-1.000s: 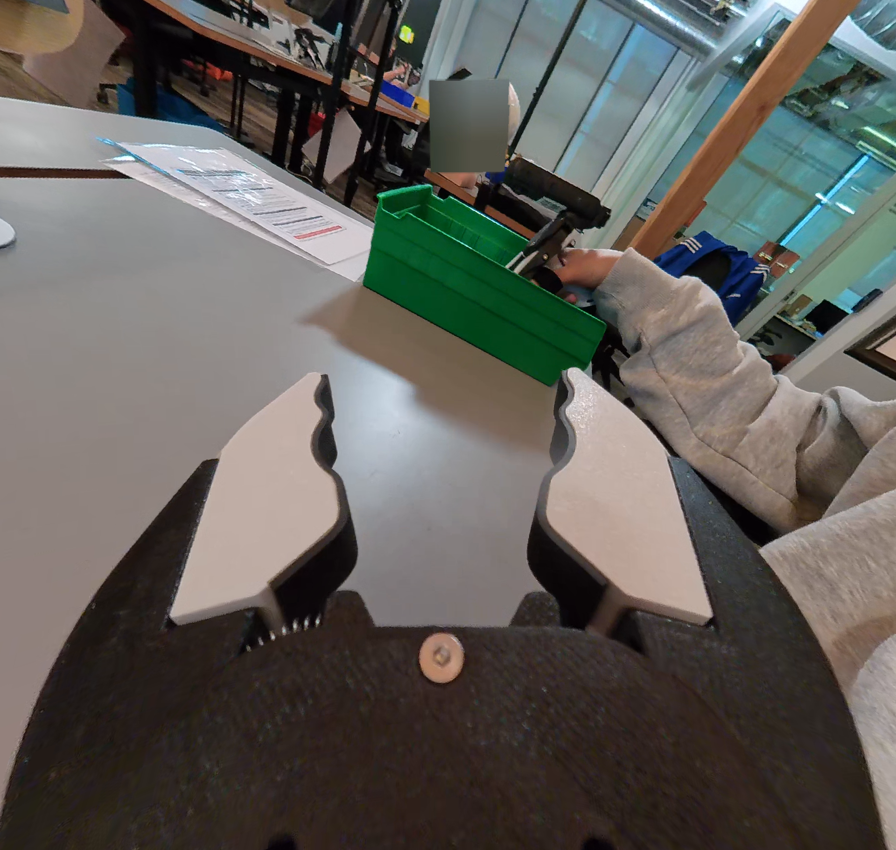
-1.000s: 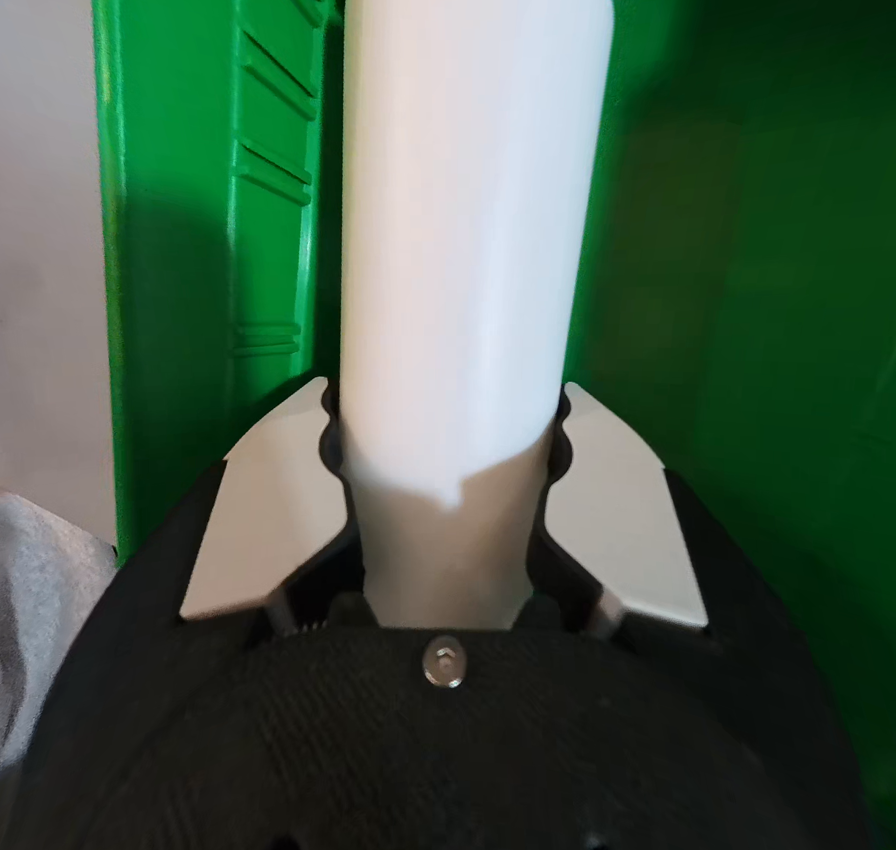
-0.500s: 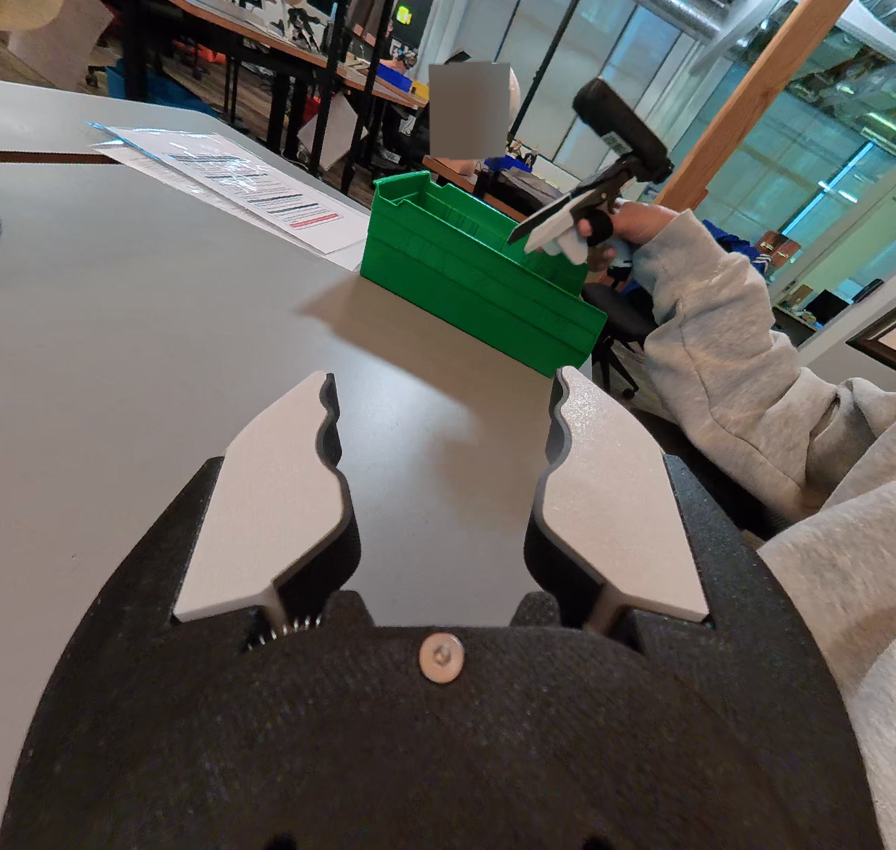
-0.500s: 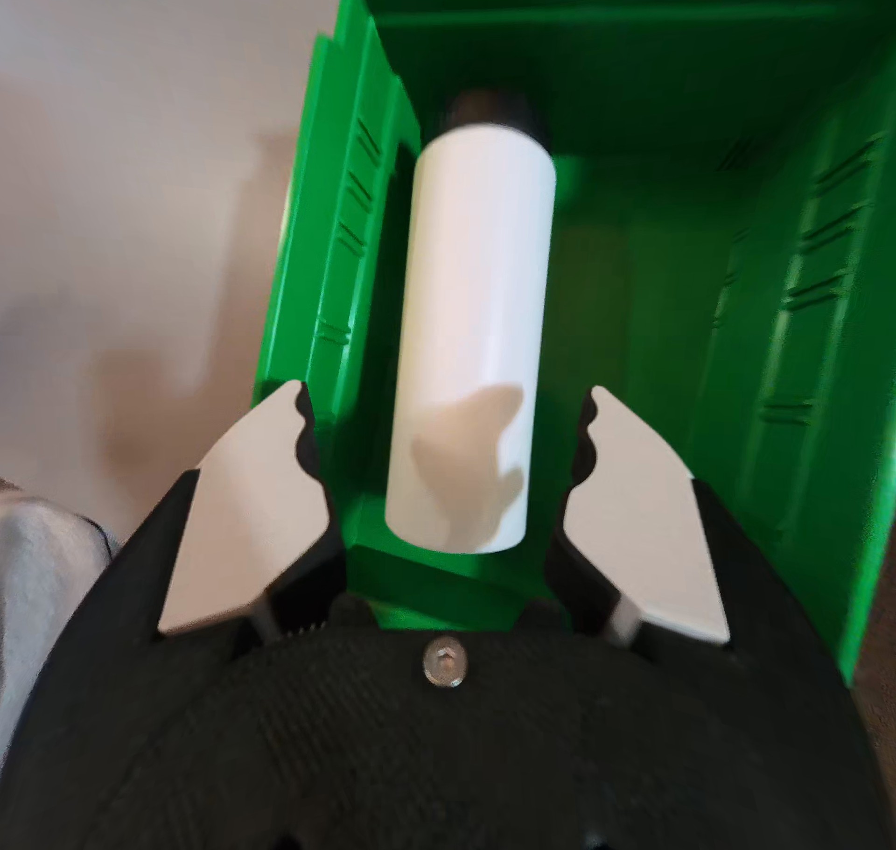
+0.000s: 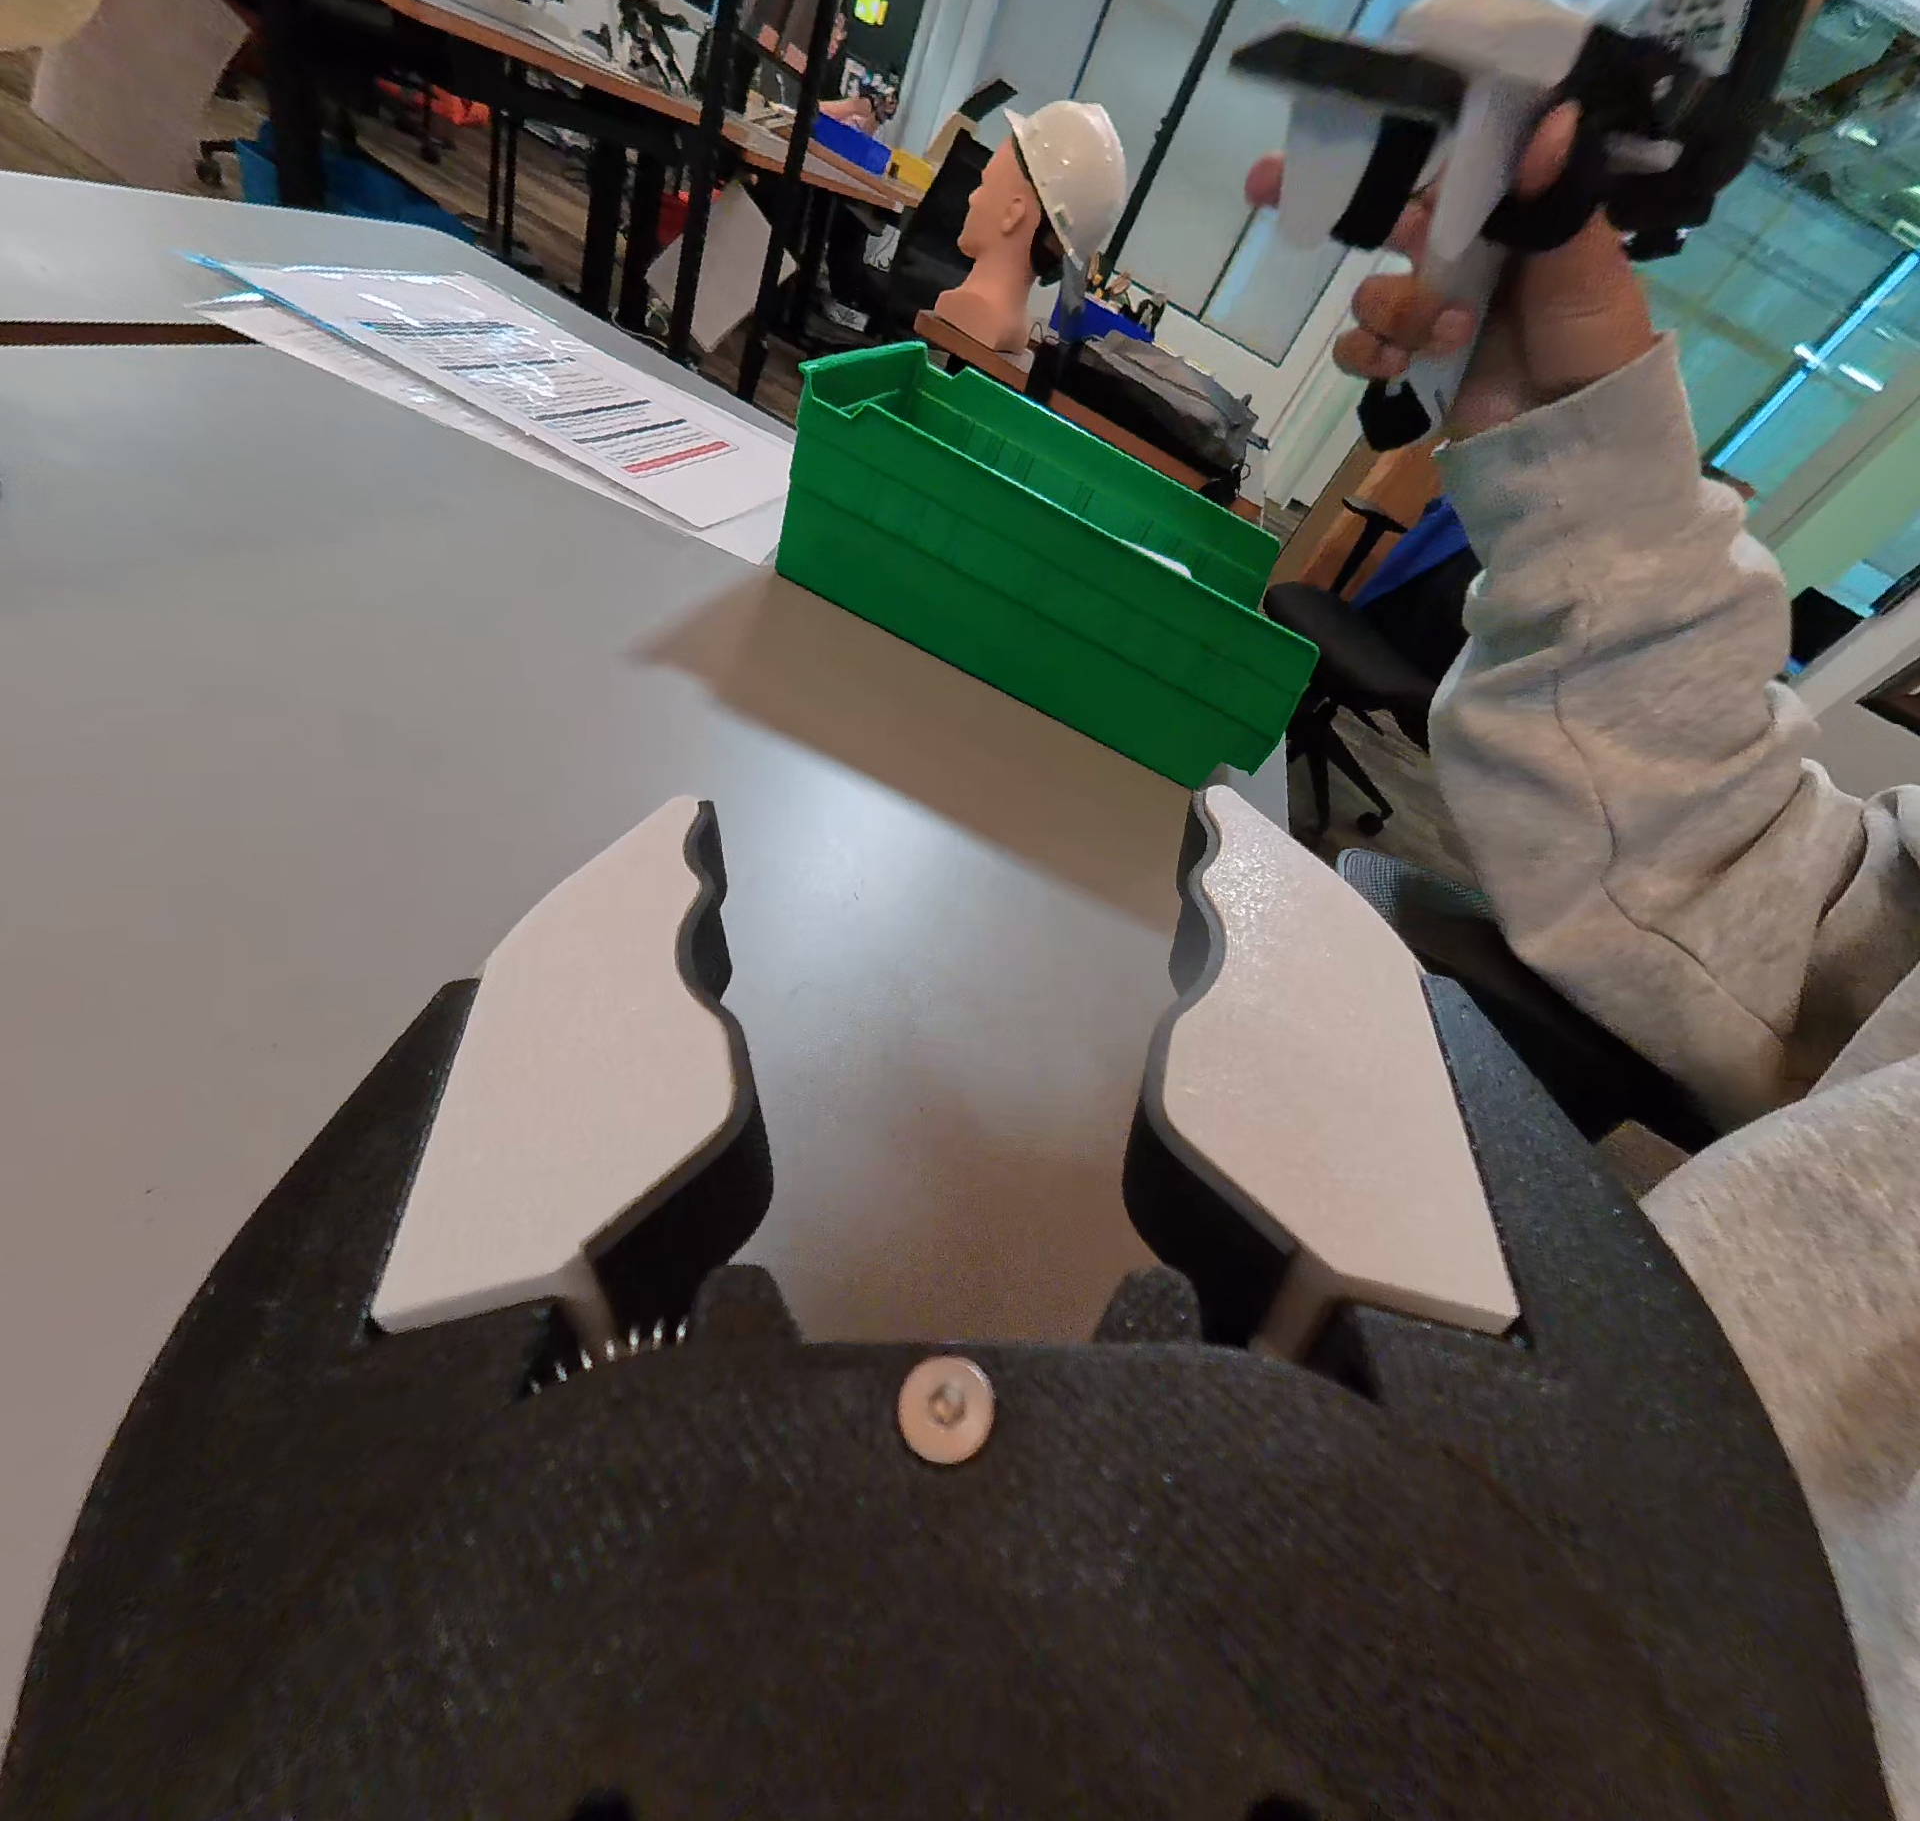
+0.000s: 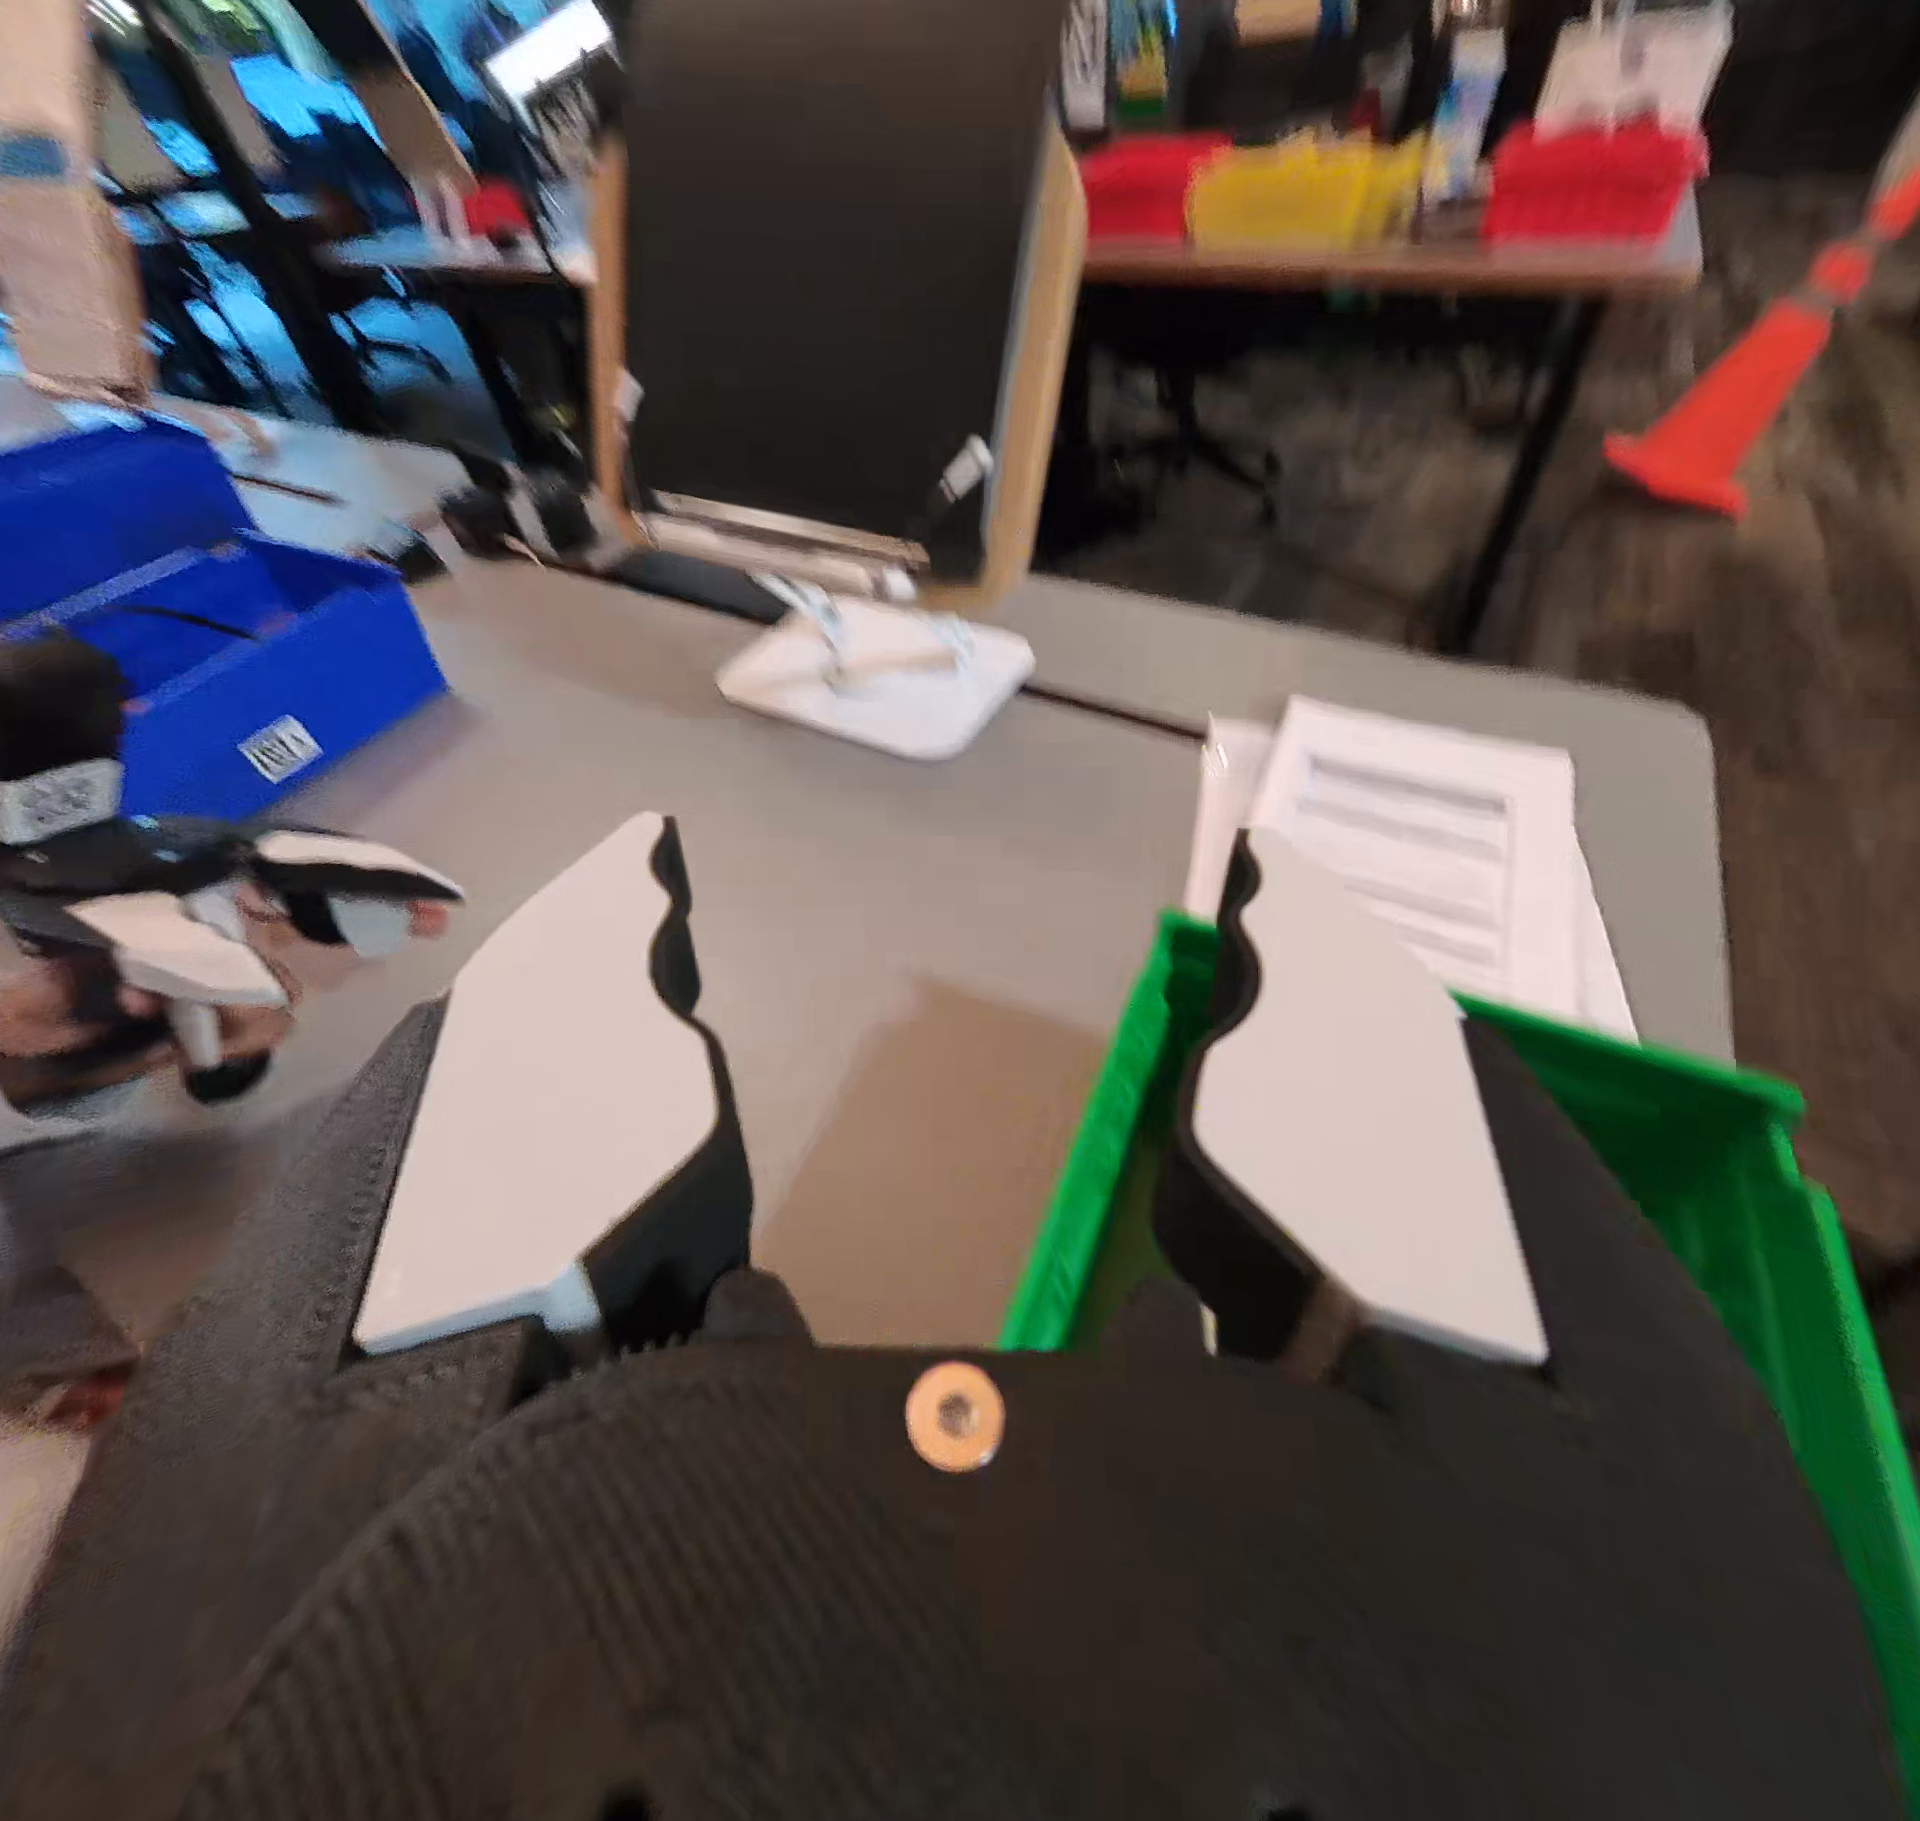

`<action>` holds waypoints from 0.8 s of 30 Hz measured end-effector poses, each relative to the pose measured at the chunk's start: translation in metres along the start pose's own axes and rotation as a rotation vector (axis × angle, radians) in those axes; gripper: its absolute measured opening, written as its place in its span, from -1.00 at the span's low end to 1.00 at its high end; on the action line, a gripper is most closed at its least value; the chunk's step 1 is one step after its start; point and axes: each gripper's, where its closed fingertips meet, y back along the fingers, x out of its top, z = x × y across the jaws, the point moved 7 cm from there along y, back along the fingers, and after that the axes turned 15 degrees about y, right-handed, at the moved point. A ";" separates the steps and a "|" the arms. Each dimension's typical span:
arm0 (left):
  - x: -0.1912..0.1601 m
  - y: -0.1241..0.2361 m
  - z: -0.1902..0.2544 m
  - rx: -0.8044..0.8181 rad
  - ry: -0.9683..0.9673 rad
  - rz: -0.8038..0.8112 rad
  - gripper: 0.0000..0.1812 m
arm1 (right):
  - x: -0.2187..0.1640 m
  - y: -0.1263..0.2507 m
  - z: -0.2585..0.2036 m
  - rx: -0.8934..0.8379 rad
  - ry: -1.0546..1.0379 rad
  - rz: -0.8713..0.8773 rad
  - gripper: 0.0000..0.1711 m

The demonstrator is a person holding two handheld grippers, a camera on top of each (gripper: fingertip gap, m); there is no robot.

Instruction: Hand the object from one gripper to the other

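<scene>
A green bin [image 5: 1029,566] stands on the grey table [image 5: 312,680] ahead of my left gripper [image 5: 951,826], which is open and empty low over the table. A sliver of white [image 5: 1164,558] shows inside the bin; the rest of that object is hidden by the bin's wall. My right gripper [image 6: 951,846] is open and empty, above the near left wall of the bin [image 6: 1662,1075]. In the left wrist view it [image 5: 1340,140] is held high at the upper right, blurred. The left gripper [image 6: 405,904] shows at the left of the right wrist view.
Printed sheets [image 5: 499,369] lie on the table beyond the bin, also in the right wrist view [image 6: 1434,836]. A blue bin [image 6: 208,649] and a white stand base [image 6: 883,680] sit at the table's far side. A grey-sleeved arm [image 5: 1621,732] is at the right.
My right gripper opened, let go of the white cylinder inside the green bin, then rose and tilted up away from it. My left gripper stayed open and nearly still.
</scene>
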 end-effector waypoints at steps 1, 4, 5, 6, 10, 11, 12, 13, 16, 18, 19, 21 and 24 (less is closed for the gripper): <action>0.000 0.000 0.000 0.001 0.001 0.000 -0.06 | 0.010 -0.003 -0.010 0.015 0.015 0.074 0.13; -0.001 0.000 -0.002 0.006 0.002 0.003 -0.05 | 0.026 -0.022 -0.045 0.111 -0.021 0.282 0.08; -0.001 0.000 -0.002 0.008 0.001 0.005 -0.05 | 0.026 -0.031 -0.057 0.141 -0.056 0.338 0.03; -0.001 0.000 -0.002 0.011 0.000 0.006 -0.05 | 0.022 -0.043 -0.068 0.170 -0.091 0.384 -0.03; -0.002 0.009 -0.004 0.040 0.033 0.048 -0.04 | -0.031 -0.097 -0.110 0.250 -0.155 0.292 -0.26; -0.004 0.012 -0.004 0.031 0.066 0.069 -0.05 | -0.046 -0.108 -0.121 0.280 -0.183 0.253 -0.29; -0.006 0.016 -0.004 0.018 0.099 0.086 -0.06 | -0.060 -0.118 -0.131 0.306 -0.217 0.223 -0.36; -0.009 0.019 -0.005 0.007 0.124 0.097 -0.09 | -0.073 -0.127 -0.141 0.330 -0.246 0.197 -0.41; -0.012 0.026 -0.009 -0.009 0.140 0.101 -0.24 | -0.108 -0.149 -0.169 0.409 -0.212 0.071 -0.68; -0.012 0.029 -0.014 -0.009 0.131 0.088 -0.37 | -0.121 -0.158 -0.182 0.458 -0.108 -0.020 -0.83; -0.012 0.030 -0.017 -0.005 0.129 0.088 -0.44 | -0.125 -0.160 -0.187 0.467 -0.054 -0.040 -0.89; -0.011 0.032 -0.020 -0.003 0.139 0.090 -0.53 | -0.125 -0.162 -0.194 0.485 0.009 -0.048 -0.94; -0.011 0.032 -0.023 0.008 0.148 0.091 -0.61 | -0.124 -0.160 -0.200 0.493 0.057 -0.043 -0.94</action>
